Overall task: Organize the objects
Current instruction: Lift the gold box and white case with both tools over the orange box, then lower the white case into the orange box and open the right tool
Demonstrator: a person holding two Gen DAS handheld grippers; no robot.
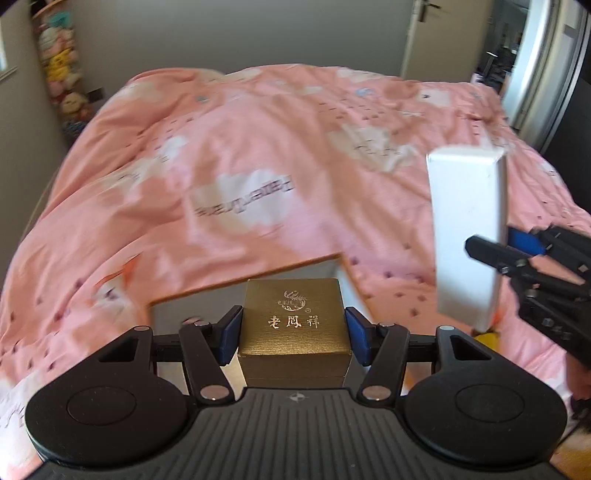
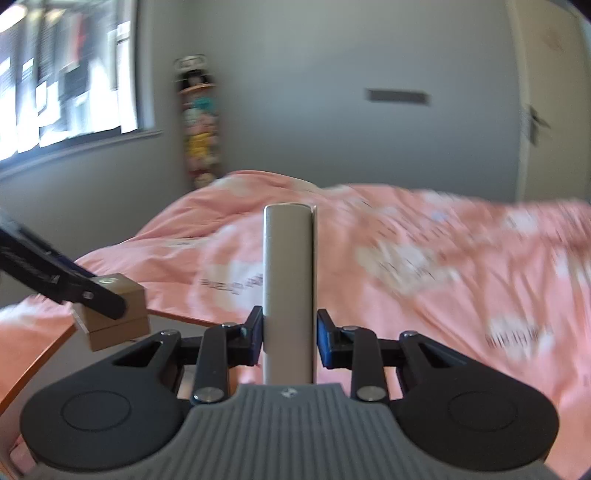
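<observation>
A small gold gift box [image 1: 293, 332] with embossed characters on its lid sits between the blue pads of my left gripper [image 1: 294, 326], which is shut on its two sides and holds it above the bed. My right gripper [image 2: 289, 326] is shut on a tall, narrow white box [image 2: 288, 266] standing upright between its pads. In the left wrist view the white box [image 1: 467, 229] hangs at the right, with my right gripper [image 1: 498, 245] clamped on its lower part. From the right wrist view the gold box [image 2: 125, 317] shows at the left behind a black finger [image 2: 107, 301].
Below the gold box lies an open container with an orange-brown rim [image 1: 258, 277] and a pale inside, resting on a pink patterned duvet [image 1: 258, 166]. A hanging column of plush toys [image 2: 199, 129] is in the far corner, a window [image 2: 66, 74] at left, a door [image 1: 424, 33] behind.
</observation>
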